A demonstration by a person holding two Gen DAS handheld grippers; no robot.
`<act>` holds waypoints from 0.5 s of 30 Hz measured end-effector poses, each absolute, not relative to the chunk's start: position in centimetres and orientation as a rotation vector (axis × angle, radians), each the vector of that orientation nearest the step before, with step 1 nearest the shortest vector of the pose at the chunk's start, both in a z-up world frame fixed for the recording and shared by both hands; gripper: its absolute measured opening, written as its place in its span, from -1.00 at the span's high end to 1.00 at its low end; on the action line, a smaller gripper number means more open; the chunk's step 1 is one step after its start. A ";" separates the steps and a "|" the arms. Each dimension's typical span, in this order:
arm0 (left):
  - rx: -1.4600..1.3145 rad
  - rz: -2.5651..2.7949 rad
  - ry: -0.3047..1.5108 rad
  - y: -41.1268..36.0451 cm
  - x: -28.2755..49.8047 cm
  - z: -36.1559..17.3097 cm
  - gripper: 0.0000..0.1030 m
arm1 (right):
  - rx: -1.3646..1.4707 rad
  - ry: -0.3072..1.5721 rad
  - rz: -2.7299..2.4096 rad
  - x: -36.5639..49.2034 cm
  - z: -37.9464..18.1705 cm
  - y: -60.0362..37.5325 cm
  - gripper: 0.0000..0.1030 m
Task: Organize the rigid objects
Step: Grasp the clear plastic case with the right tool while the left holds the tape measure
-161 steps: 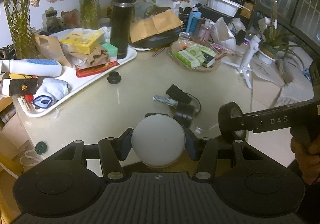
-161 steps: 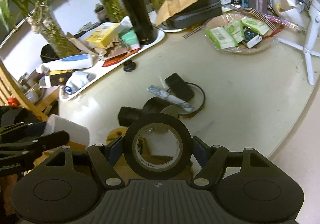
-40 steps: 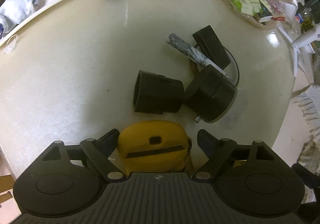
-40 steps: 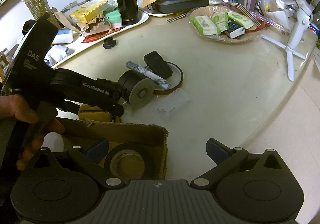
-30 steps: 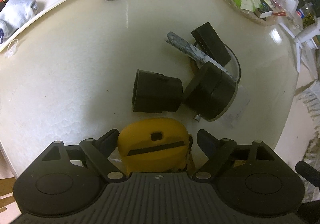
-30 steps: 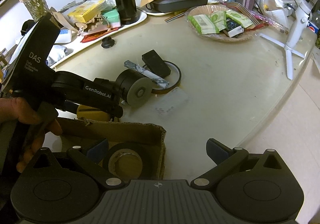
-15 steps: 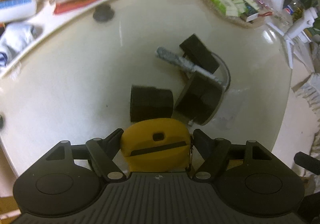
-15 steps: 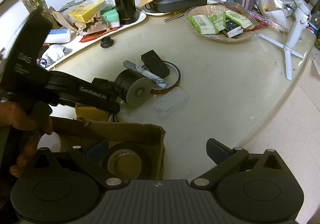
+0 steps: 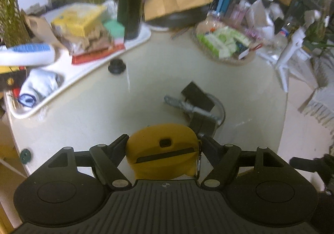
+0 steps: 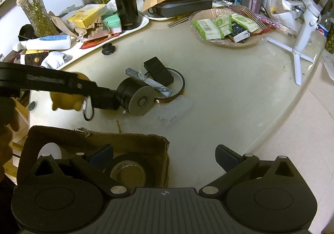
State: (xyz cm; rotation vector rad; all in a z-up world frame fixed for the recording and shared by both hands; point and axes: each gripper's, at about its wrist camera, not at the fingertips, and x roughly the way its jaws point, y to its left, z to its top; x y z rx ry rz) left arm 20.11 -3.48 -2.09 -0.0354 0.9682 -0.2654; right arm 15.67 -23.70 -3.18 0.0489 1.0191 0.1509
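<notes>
Left gripper (image 9: 163, 147) is pinching the yellow case (image 9: 162, 155) between both pads, jaws having just been closing onto it, and it is hanging clear of the table (image 9: 83, 113), just beyond the cardboard box (image 10: 125, 140) rim in the right wrist view. To do this step well: keep the squeeze steady, carry the case level over the rim, watch the small clip dangling at its side so it is not snagging the torn cardboard edge, and lower into the free floor beside the tape roll (image 10: 127, 171) before releasing. Right gripper (image 10: 163, 156) is sitting spread wide and empty over the box corner, one finger inside it; better pulling it aside to free the drop. Counting left to right: one white round thing in the box, probably a ball, partly hidden; one tape roll; one yellow case; two black cylinders on the table, one largely hidden; one grey stick; one flat black block on one ring.
</notes>
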 end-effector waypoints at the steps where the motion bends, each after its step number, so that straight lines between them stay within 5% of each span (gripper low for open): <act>1: -0.030 -0.268 0.954 -3.4 19.9 -1.8 -0.45 | 0.050 1.016 0.150 15.7 -3.1 -23.7 -1.00; 15: 0.044 -0.322 0.835 -2.0 14.4 -0.3 -0.45 | 0.041 0.999 0.142 16.1 -3.0 -23.5 -1.00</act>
